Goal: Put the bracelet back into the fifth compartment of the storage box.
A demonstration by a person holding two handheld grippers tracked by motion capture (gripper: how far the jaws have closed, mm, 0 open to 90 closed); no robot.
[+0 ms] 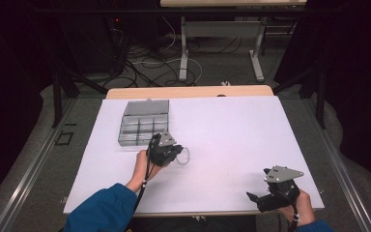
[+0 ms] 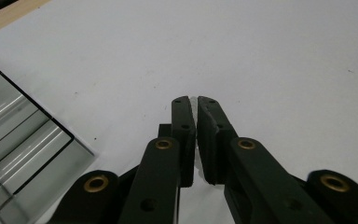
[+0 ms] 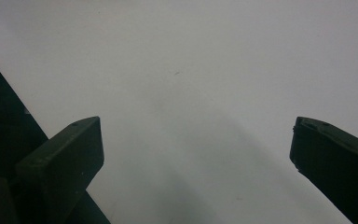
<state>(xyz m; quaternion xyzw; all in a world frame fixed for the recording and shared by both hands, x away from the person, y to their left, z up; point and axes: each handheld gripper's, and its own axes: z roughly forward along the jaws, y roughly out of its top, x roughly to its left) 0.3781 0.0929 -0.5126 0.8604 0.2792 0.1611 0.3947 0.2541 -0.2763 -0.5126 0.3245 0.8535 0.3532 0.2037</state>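
The left gripper (image 1: 174,153) – jaws pinched together on a thin clear plastic loop (image 1: 185,155) – hangs just right of the grey compartmented plastic organiser box (image 1: 142,123); next, probably carrying it over a compartment. Right gripper (image 1: 257,199) waits spread apart, near-right.

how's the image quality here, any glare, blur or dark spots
High view: the white table sheet is evenly lit, the surroundings fall to near black. Left gripper view: the clear organizer box carries bright glare streaks, and the near fingers are soft. Right gripper view: the black fingers are blurred, with a faint shadow on the sheet between them.
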